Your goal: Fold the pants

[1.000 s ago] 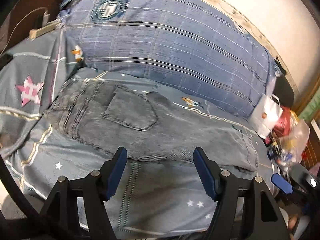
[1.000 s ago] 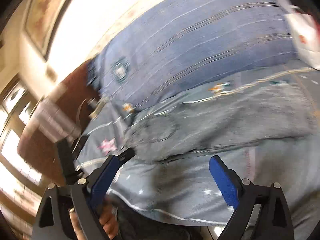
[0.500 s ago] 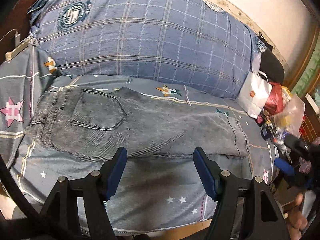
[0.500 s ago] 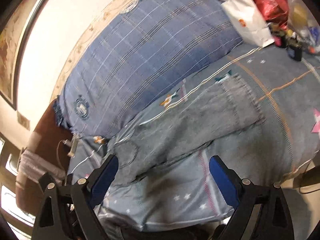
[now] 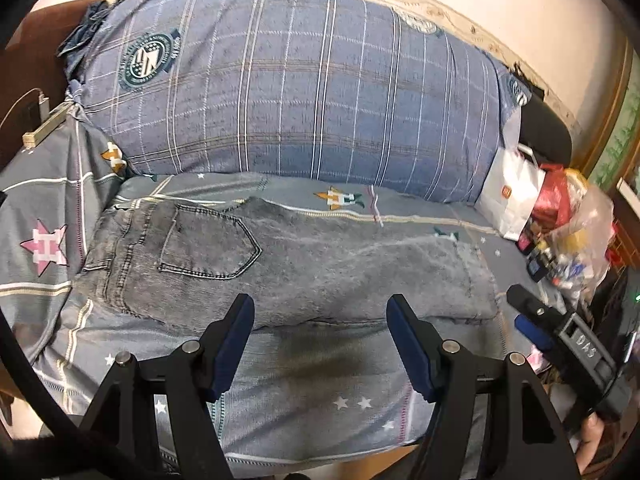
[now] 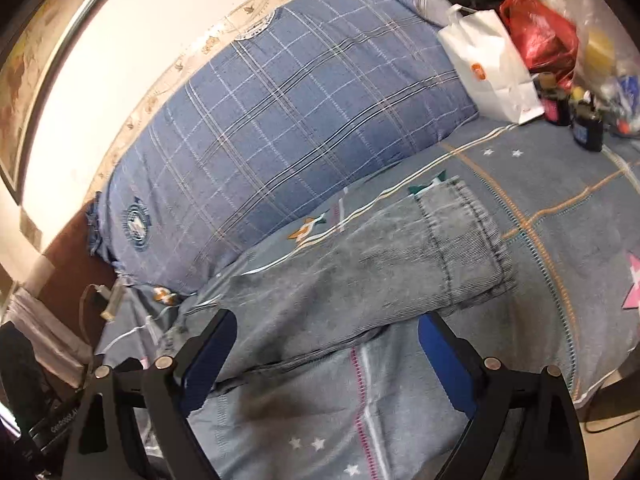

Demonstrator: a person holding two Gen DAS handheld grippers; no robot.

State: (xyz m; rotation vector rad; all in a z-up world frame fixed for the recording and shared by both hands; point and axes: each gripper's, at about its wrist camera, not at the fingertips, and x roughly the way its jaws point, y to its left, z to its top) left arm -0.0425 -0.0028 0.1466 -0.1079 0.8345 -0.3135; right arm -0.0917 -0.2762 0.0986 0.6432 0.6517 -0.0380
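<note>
Grey jeans (image 5: 312, 268) lie flat on the bed, doubled lengthwise, with the waist and back pocket at the left and the hems at the right. My left gripper (image 5: 320, 324) hovers open above their near edge, nothing between its blue pads. At the right edge of the left wrist view my right gripper (image 5: 536, 320) shows near the hem end, a hand behind it. In the right wrist view the jeans (image 6: 380, 272) run up to the right, and the right gripper (image 6: 328, 336) is open just above the near edge of the leg, not touching the cloth.
A big blue plaid pillow (image 5: 300, 92) lies along the wall behind the jeans. A white bag (image 5: 512, 196), a red bag (image 6: 540, 36) and small bottles crowd the right end. A charger and cable (image 5: 44, 120) sit at the left. The bed's front edge (image 5: 320, 456) is below the grippers.
The left view has pulled back and levelled, so the whole jeans show and the right gripper has entered at the right edge. The right gripper has come down closer to the hem end. Both stayed open.
</note>
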